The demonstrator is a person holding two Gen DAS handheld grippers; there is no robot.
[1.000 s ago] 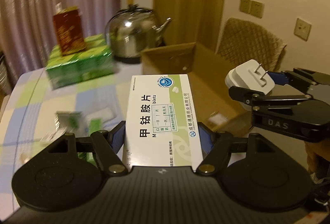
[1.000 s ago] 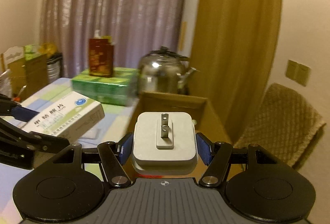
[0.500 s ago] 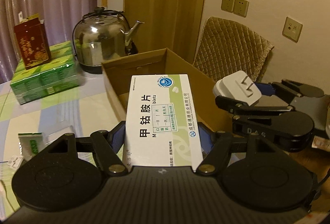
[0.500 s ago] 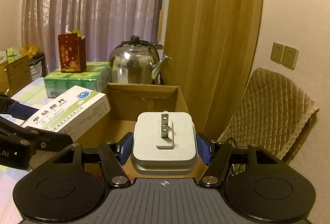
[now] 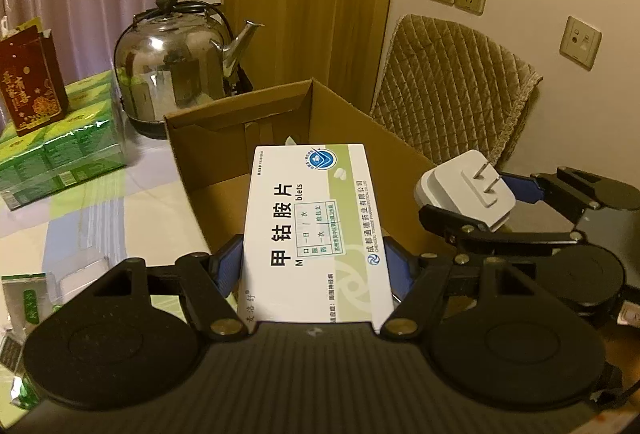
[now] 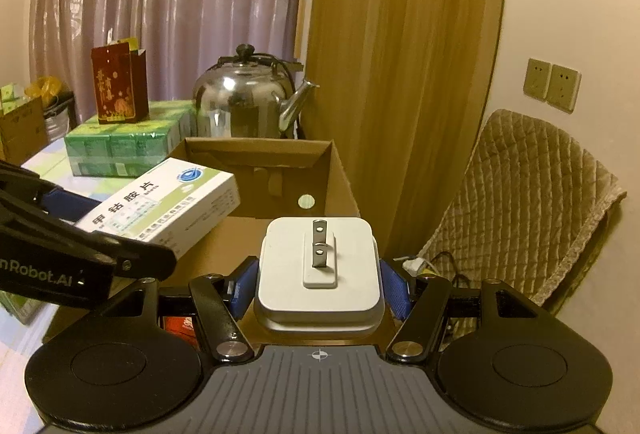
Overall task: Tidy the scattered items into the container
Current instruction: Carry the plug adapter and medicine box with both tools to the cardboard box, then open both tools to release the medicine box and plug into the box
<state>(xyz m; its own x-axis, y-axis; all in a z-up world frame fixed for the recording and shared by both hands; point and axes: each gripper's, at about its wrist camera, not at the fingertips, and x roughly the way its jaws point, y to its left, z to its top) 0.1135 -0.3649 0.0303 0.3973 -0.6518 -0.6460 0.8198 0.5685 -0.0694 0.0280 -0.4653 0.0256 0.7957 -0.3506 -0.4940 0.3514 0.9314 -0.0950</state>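
My left gripper [image 5: 314, 266] is shut on a white and green medicine box [image 5: 316, 230] and holds it over the near part of the open cardboard box [image 5: 240, 114]. My right gripper [image 6: 320, 286] is shut on a white plug adapter [image 6: 318, 266] with two metal prongs, held above the box's near right side. The adapter also shows in the left wrist view [image 5: 468, 190], to the right of the medicine box. The medicine box shows in the right wrist view [image 6: 168, 206], and so does the cardboard box [image 6: 332, 170]. A small round white item [image 6: 306, 201] lies inside the box.
A steel kettle [image 5: 176, 62] stands behind the box. A green pack [image 5: 60, 154] with a red carton [image 5: 30, 86] on it is at the left. Small green sachets [image 5: 24, 302] lie on the tablecloth. A padded chair [image 5: 452, 90] stands right of the table.
Both grippers have moved forward and right with their loads, from over the tablecloth to over the cardboard box. The box and kettle now look closer.
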